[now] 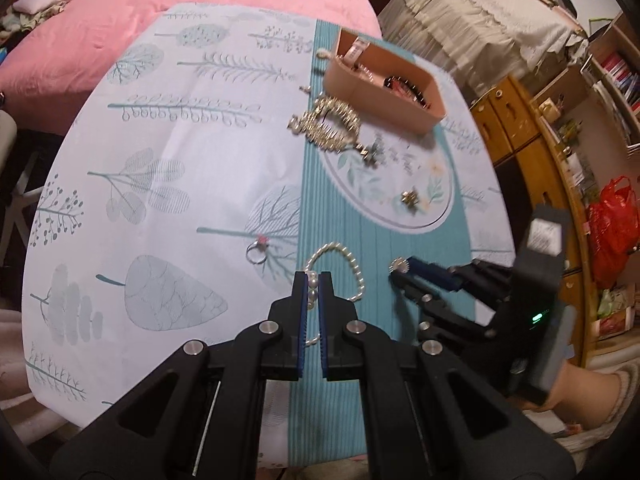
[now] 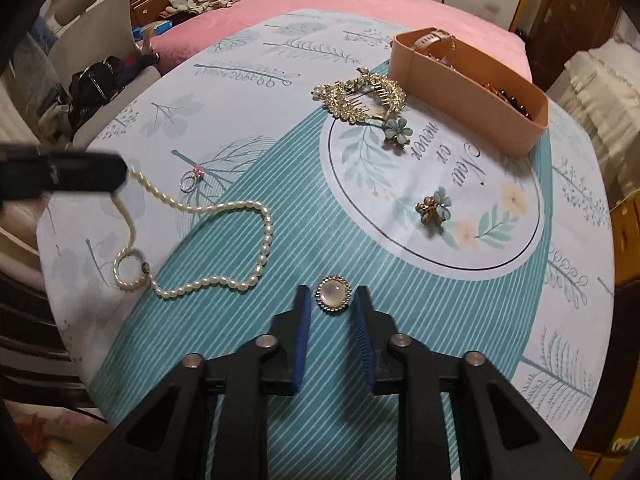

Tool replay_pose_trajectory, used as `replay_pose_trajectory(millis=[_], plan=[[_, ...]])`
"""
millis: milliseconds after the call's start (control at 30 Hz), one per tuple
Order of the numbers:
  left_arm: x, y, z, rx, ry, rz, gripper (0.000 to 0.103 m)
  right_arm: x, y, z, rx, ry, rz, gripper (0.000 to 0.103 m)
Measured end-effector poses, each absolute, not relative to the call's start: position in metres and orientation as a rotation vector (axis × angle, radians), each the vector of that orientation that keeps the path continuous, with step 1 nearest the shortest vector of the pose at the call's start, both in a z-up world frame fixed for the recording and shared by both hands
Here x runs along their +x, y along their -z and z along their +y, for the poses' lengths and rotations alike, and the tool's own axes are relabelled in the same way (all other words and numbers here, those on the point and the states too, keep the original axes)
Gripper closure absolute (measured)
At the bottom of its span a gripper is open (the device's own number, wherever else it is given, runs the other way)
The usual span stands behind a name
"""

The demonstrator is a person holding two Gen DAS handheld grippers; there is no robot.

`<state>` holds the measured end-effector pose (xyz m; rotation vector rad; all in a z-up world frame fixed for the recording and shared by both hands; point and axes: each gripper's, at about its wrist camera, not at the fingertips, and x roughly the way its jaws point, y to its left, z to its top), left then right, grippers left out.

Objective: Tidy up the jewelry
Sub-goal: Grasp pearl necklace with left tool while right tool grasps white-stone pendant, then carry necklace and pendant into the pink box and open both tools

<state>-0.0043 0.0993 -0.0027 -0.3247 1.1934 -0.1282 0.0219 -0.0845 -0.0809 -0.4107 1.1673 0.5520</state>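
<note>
Jewelry is mostly not sorted yet. Pink box [image 2: 472,92] near the far edge of the tablecloth [image 2: 248,360] already holds a watch strap and some dark pieces; contents otherwise hard to make out.

Left gripper [image 1: 313,280]: clamped on the pearl necklace [image 2: 224,220], a few beads pinched between the pads. One end of the strand hangs from it; the rest trails over the cloth near the left edge, looped end lying flat.

Right gripper [image 2: 331,300]: jaws straddle the round pale-stone brooch [image 2: 333,294], which lies flat on the teal stripes near the near edge. Narrow gaps show on both sides of it, so pads not pressing, nothing grasped.

Still loose on the cloth:
- gold hair comb [image 2: 364,96], just beside the box
- blue flower clip [image 2: 398,131], below the comb
- second flower piece [image 2: 434,206], inside the printed circle
- ring with pink stone [image 2: 191,179], toward the left edge

My read: early stage. Two pickups underway, four more pieces after that, all need to go in the box.
</note>
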Motion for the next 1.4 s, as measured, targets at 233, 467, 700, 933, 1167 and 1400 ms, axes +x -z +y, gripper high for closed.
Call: replay_pose_trajectory(millis=[233,467,700,933,1167,1400], plan=[[0.007,-0.032,0.091,-0.298,0.148,1.147,0.1,0.03,0.068,-0.098,-0.315,-0.554,1.174,0.088],[0.036,-0.081,0.073,-0.241,0.185,1.11,0.1,0.05,0.024,-0.112,-0.191,-0.544,1.126,0.087],[0.081,-0.146,0.058,-0.176,0.211,1.03,0.1,0.087,-0.025,-0.131,-0.048,-0.501,1.078,0.087],[0.143,-0.202,0.04,-0.151,0.252,0.909,0.1,0.136,-0.061,-0.157,0.055,-0.432,1.025,0.087],[0.21,-0.217,0.011,-0.133,0.277,0.856,0.1,0.194,-0.077,-0.167,0.088,-0.375,0.992,0.087],[0.269,-0.162,-0.008,-0.105,0.274,0.947,0.1,0.233,-0.059,-0.168,0.114,-0.351,1.017,0.087]])
